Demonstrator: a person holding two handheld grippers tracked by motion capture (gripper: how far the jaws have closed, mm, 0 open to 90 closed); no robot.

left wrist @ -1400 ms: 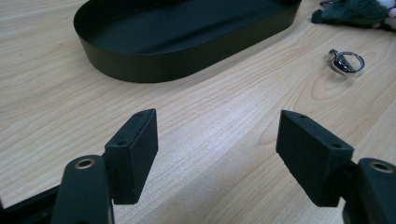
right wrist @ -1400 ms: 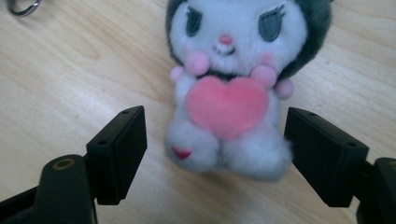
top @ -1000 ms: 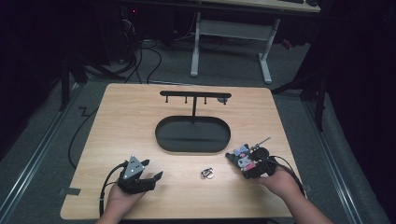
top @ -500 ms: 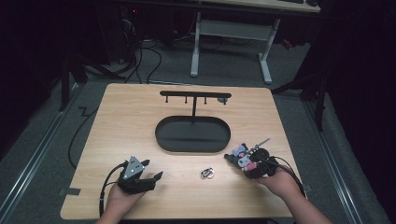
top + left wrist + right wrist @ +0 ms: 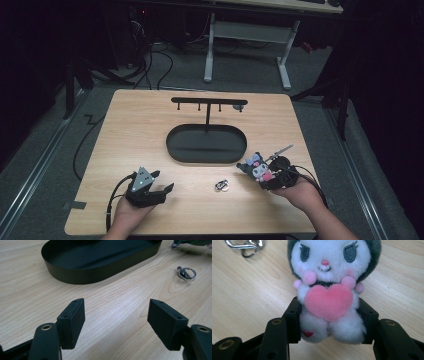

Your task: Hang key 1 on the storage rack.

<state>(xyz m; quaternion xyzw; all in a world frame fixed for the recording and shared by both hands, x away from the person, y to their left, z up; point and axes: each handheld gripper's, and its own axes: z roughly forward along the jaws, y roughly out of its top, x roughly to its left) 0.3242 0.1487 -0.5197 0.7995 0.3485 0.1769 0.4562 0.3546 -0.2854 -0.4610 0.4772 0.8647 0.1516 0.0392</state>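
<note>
The plush toy (image 5: 329,290) sits between the pads of my right tongs (image 5: 329,322), at the right front of the table (image 5: 150,130), just off the right end of the black oval tray (image 5: 206,145). These tongs have just been closing, and the pads now press the toy's lower body from both sides; a second ago they stood wider around it. I judge that the grasp is made and the toy is ready to lift.

My left tongs (image 5: 116,320) rest at the left front of the table, jaws wide apart with nothing between them, pointing toward the tray.

A metal key ring (image 5: 221,186) lies on the table between the two tongs, apart from the toy; in the right gripper view it shows at the upper left, and whether it is tied to the toy I cannot tell.

A hanger stand (image 5: 208,102) rises from the tray's far side, with small pegs under its crossbar. The post and the tray wall stand between the toy and those pegs, so an approach must clear both.
</note>
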